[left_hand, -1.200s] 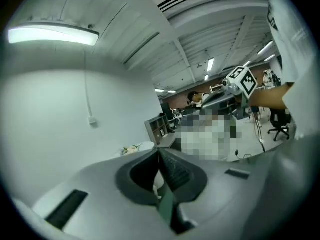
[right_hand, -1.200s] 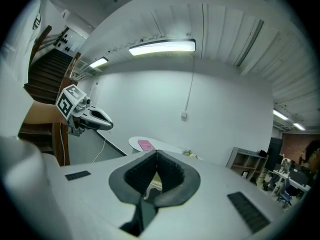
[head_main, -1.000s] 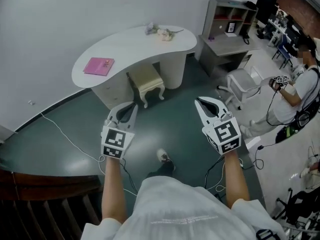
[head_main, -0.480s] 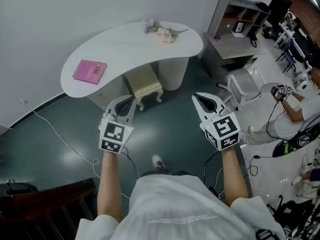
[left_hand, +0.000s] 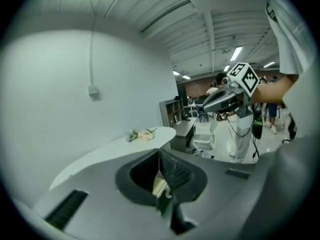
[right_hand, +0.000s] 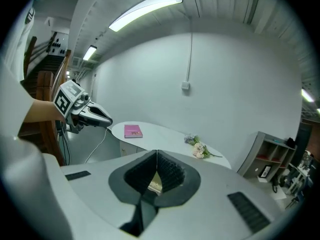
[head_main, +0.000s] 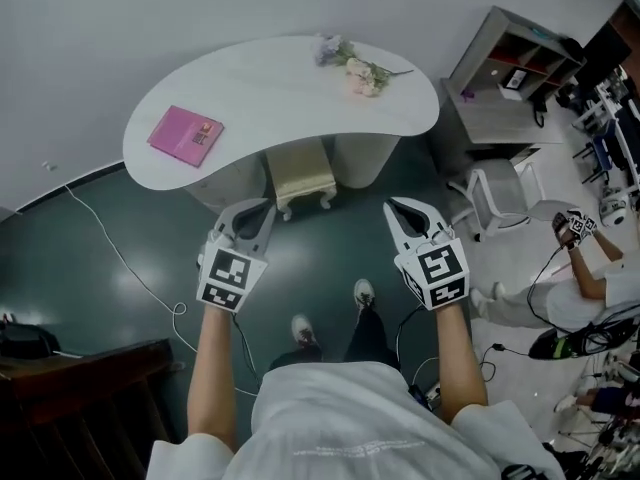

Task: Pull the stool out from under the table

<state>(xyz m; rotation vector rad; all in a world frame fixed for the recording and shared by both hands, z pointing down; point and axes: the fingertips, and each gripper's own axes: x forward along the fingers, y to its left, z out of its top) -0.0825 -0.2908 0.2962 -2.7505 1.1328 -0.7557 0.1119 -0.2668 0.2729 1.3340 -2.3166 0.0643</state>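
Note:
A cream stool (head_main: pixel 300 176) with curved legs stands partly tucked under the front edge of the white kidney-shaped table (head_main: pixel 280 98). My left gripper (head_main: pixel 260 208) hangs in the air just short of the stool's left side, jaws shut and empty. Right of the stool, my right gripper (head_main: pixel 400 208) hovers at the same height, also shut and empty. Through the notch of the shut jaws a sliver of the stool (left_hand: pixel 159 186) shows in the left gripper view, and of the stool (right_hand: pixel 156 184) in the right gripper view.
A pink book (head_main: pixel 185 134) and a flower sprig (head_main: pixel 360 68) lie on the table. A white cable (head_main: pixel 120 263) runs over the dark green floor at the left. A white chair (head_main: pixel 498 193), a grey desk (head_main: pixel 500 108) and another person (head_main: pixel 580 268) are at the right. A dark wooden rail (head_main: pixel 70 368) is at lower left.
I have stepped closer to the table, so the stool and table now sit more centred ahead. Both grippers stay shut, side by side at the same spacing.

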